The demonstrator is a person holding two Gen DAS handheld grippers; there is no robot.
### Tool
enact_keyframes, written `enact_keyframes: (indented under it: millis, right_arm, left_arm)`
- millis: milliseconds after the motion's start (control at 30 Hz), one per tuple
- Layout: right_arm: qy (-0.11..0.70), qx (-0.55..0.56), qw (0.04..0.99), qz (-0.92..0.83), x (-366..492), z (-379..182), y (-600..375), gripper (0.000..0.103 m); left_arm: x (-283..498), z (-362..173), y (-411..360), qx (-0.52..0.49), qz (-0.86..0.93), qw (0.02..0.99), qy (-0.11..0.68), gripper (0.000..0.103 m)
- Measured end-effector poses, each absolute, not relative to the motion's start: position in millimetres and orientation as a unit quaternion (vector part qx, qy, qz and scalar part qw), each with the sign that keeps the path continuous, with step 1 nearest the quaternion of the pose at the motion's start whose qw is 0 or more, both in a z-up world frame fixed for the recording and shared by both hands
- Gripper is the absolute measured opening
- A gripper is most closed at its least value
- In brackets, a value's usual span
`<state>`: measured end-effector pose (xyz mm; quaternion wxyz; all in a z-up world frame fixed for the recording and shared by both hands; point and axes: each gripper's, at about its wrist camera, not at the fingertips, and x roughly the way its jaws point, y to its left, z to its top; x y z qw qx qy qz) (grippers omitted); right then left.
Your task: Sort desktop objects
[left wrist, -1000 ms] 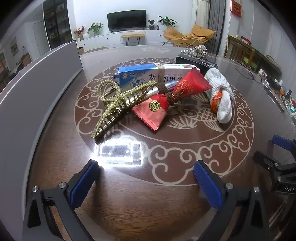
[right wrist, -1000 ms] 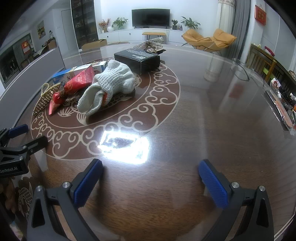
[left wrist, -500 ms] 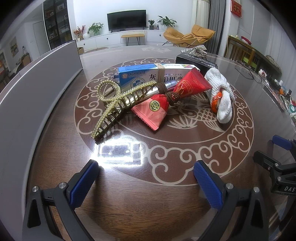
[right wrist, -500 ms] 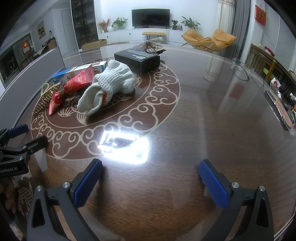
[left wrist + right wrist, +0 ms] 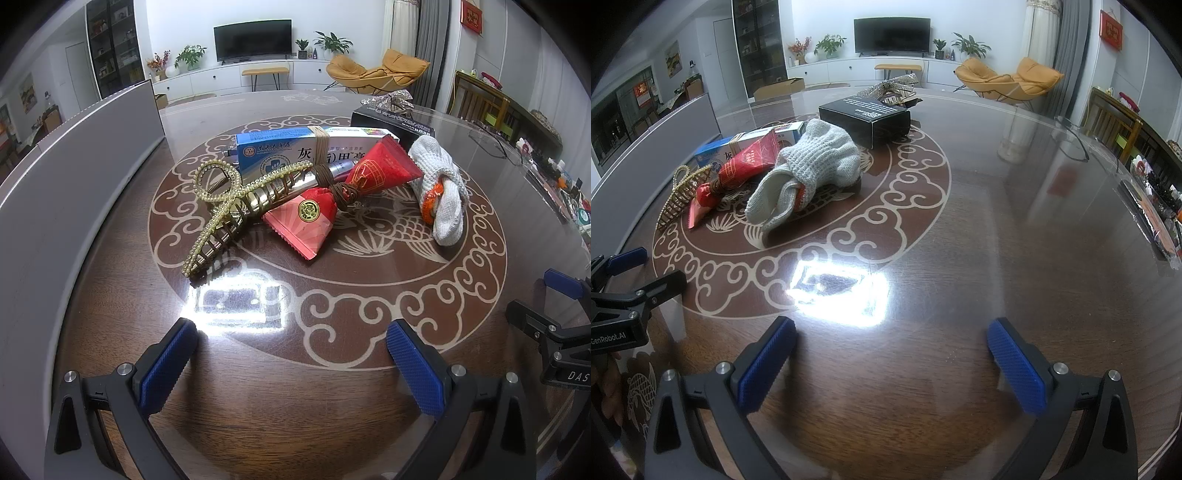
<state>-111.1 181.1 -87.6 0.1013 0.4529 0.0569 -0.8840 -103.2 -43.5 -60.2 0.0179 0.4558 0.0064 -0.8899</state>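
- The left claw (image 5: 286, 363) hangs released over the table (image 5: 295, 406), its blue pads wide apart with nothing between them.
- The right claw (image 5: 890, 363) is released too, empty, over a bright glare on the glossy wood.
- The things to sort lie in a heap ahead of both claws, on the round pattern of the table.
- Just ahead of the left claw lies a gold hair clip (image 5: 229, 206); beyond it a blue and white box (image 5: 280, 151) shut with a rubber band, its contents hidden.
- A red tube (image 5: 384, 166) tied with brown cord to a red packet (image 5: 310, 221) leans across the hair clip and that box.
- Ahead and right of the left claw is a knotted white glove (image 5: 443, 195) with an orange part showing in the knot.
- Furthest off stands a closed black box (image 5: 866, 118); something silvery (image 5: 890, 86) lies at its far side, touching or not I cannot tell.
- The right view shows the black box whole and a wide bare stretch of table to the right; the left view shows only its edge.
- The left view shows the hair clip and the packet's gold seal plainly; in the right view they are partly hidden.
- Each view catches the other claw at its edge.
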Motion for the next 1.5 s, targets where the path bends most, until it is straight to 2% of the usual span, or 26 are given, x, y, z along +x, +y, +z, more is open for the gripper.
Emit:
enact_keyframes:
  millis: [1500]
  right_arm:
    - [0.057, 0.453, 0.101, -0.884, -111.8, -88.0, 181.3, 0.103]
  left_arm:
    - [-101.2, -68.2, -46.2, 0.456, -0.890, 0.016, 0.006, 0.103]
